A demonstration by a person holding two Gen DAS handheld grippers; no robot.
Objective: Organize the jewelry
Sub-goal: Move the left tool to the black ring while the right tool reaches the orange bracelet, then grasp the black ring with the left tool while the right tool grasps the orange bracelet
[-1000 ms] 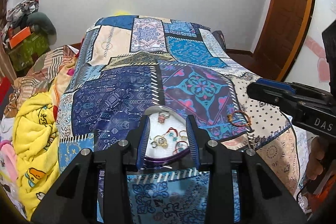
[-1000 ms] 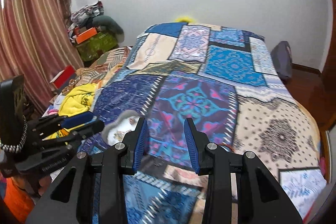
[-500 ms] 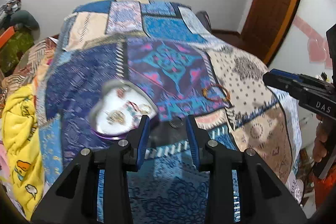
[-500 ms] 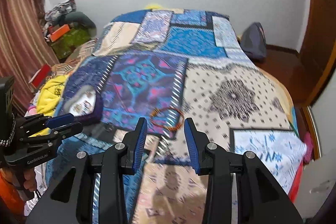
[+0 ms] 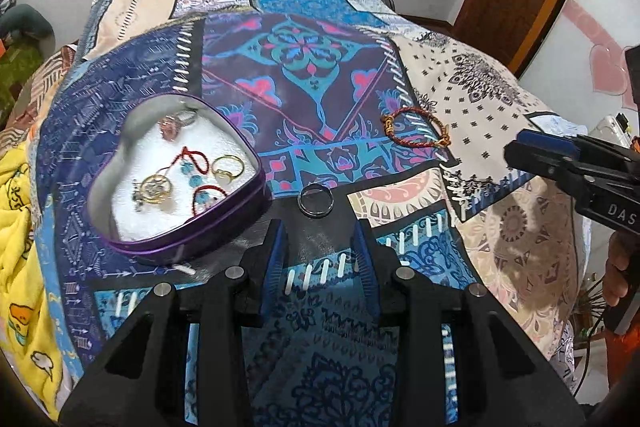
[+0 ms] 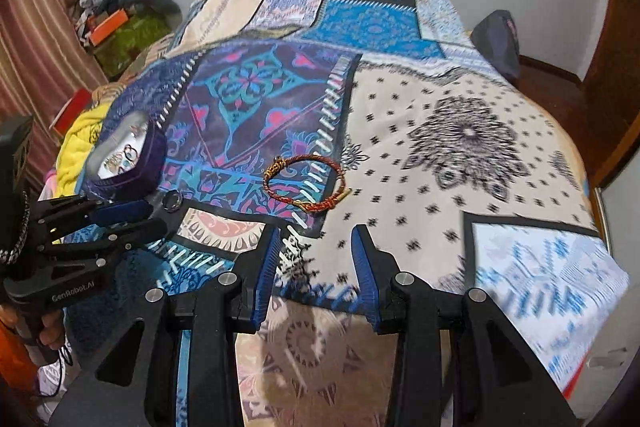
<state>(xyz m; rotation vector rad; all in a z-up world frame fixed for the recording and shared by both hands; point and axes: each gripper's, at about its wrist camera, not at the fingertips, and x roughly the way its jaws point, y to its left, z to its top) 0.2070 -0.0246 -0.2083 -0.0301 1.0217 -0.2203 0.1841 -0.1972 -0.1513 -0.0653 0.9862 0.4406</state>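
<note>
Both grippers have been lowered toward the bed point(image 5: 480, 99), jaws parted and empty: the ring point(image 5: 316, 200) now sits just ahead of the left gripper point(image 5: 320, 251), the bracelet point(image 6: 306, 183) ahead of the right gripper point(image 6: 316, 259), so pickups look imminent.

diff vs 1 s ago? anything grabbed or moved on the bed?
Both grippers tipped down and closed in on the bed. The left gripper swung from over the purple heart-shaped tin to the loose silver ring; the right gripper now faces the red braided bracelet. Nothing grabbed; jaws stay open and empty. Tin, ring and bracelet haven't moved.
</note>
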